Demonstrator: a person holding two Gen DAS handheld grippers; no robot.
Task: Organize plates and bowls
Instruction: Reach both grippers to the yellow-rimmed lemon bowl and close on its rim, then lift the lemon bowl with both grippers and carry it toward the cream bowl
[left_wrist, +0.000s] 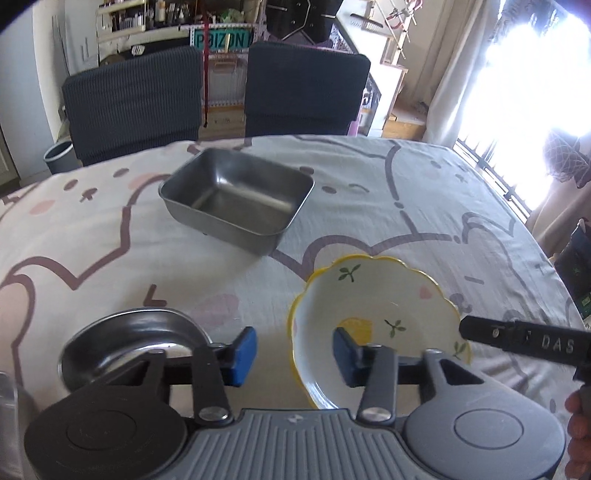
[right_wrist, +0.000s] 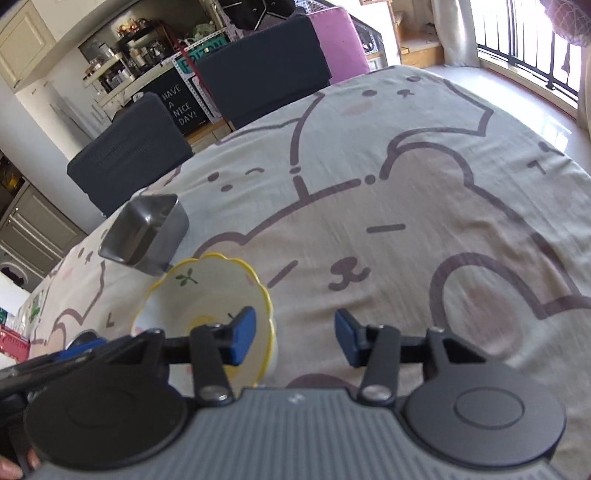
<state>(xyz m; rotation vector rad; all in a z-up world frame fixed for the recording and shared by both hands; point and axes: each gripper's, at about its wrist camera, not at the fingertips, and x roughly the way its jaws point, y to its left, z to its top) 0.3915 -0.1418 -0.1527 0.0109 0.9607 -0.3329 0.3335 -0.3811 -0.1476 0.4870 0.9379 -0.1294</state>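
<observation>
A white bowl (left_wrist: 376, 295) with a wavy yellow rim and leaf prints stands on the cartoon tablecloth (left_wrist: 110, 240). My left gripper (left_wrist: 294, 356) straddles its left rim, one blue pad (left_wrist: 345, 356) inside the bowl and the other outside, with gaps to both, so it is open. My right gripper (right_wrist: 295, 339) straddles the bowl's (right_wrist: 207, 295) right rim the same way, open, its left pad (right_wrist: 243, 338) over the bowl's inside. A rectangular steel tray (left_wrist: 236, 199) sits empty farther back. A round steel dish (left_wrist: 129, 343) lies at the lower left.
Two dark chairs (left_wrist: 133, 107) (left_wrist: 306, 88) stand behind the table's far edge. A small bin (left_wrist: 59, 155) is on the floor at the left. The right gripper's black finger (left_wrist: 517, 339) reaches in from the right. A bright window (left_wrist: 535, 74) with railings lies beyond the table's right side.
</observation>
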